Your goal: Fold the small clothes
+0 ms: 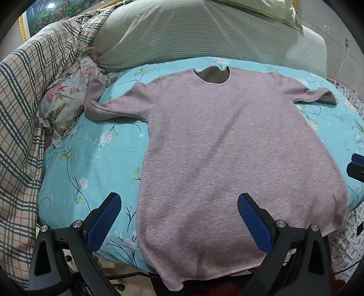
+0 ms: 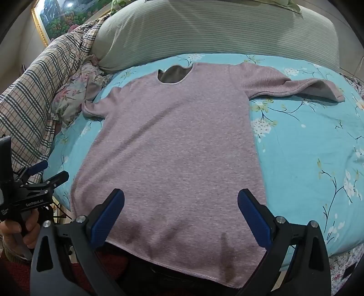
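A small pink knit top [image 1: 227,141] lies flat on the turquoise floral bedsheet [image 1: 91,159], neck away from me, both sleeves spread out, hem hanging over the bed's near edge. It also shows in the right wrist view [image 2: 173,145]. My left gripper [image 1: 179,218] is open, hovering above the hem's left part, holding nothing. My right gripper [image 2: 180,216] is open above the hem's right part, empty. The left gripper also shows at the left edge of the right wrist view [image 2: 45,173].
A grey-green striped pillow [image 1: 204,34] lies behind the top. A plaid quilt [image 1: 27,113] and a floral cushion [image 1: 68,98] are piled at the left. A framed picture [image 2: 56,16] hangs on the wall at the far left.
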`<action>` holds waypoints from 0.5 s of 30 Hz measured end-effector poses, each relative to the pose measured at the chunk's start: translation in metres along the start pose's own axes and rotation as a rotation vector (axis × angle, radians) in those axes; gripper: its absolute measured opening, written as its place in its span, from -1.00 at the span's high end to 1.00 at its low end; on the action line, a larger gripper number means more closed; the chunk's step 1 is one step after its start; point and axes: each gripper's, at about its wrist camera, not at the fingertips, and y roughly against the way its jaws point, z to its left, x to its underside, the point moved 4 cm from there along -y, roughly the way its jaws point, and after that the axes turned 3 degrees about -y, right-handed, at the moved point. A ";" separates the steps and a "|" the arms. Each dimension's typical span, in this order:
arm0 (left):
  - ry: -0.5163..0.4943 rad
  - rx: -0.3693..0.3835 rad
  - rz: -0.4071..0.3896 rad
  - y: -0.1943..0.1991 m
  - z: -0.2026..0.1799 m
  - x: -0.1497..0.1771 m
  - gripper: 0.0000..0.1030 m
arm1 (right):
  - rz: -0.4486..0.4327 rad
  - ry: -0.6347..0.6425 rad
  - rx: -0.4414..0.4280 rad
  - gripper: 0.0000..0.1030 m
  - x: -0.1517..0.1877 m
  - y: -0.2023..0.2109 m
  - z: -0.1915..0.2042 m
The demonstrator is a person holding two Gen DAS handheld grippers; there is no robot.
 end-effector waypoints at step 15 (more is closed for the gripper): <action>-0.004 -0.003 0.001 -0.001 -0.001 0.002 -0.99 | 0.009 -0.008 -0.007 -0.94 -0.007 0.000 0.004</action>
